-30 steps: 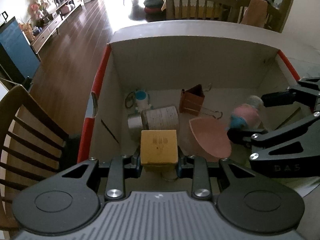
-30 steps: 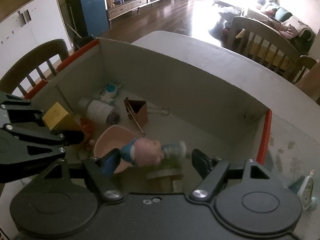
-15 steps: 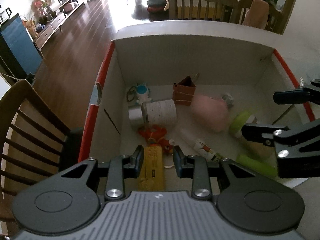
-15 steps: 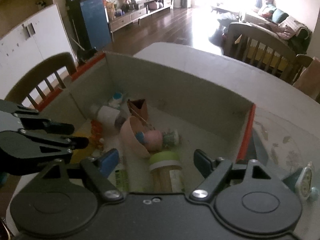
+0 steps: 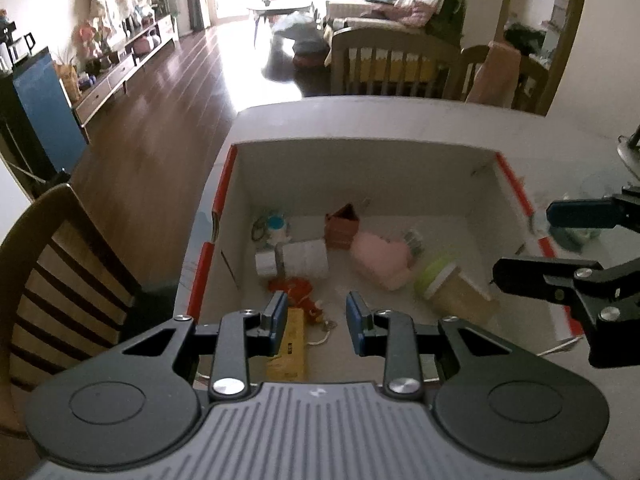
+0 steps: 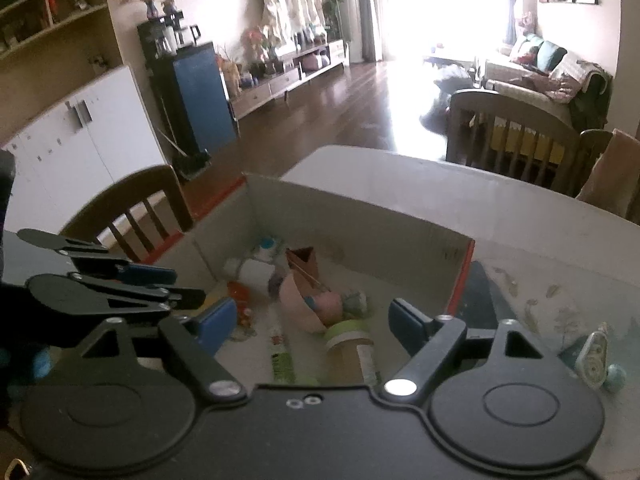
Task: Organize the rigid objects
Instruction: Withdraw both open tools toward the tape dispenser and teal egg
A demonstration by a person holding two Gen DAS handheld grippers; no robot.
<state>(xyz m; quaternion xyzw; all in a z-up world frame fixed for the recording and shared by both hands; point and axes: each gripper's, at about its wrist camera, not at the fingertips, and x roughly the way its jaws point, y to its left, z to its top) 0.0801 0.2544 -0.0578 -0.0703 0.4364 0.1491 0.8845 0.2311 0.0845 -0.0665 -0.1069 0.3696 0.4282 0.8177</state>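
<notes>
A white cardboard box (image 5: 360,160) with red-edged flaps stands on the table and holds several objects. In it lie a yellow block (image 5: 290,350), a pink bowl (image 5: 380,258), a pig figure (image 6: 332,306), a green-lidded tube (image 5: 452,286) and a white roll (image 5: 304,258). My left gripper (image 5: 316,322) is open and empty above the box's near edge, with the yellow block below it. My right gripper (image 6: 310,320) is open and empty above the box's right side; it also shows in the left wrist view (image 5: 560,246).
A brown folded piece with binder clips (image 5: 342,228), a red toy (image 5: 296,290) and a small blue-capped figure (image 5: 276,228) lie in the box. A white tape dispenser (image 6: 596,354) lies on the table right of the box. Wooden chairs stand at the left (image 5: 52,280) and far side (image 5: 392,60).
My left gripper let go of the yellow block into the box and opened. My right gripper dropped the pig figure beside the pink bowl. Both grippers rose and drew back from the box.
</notes>
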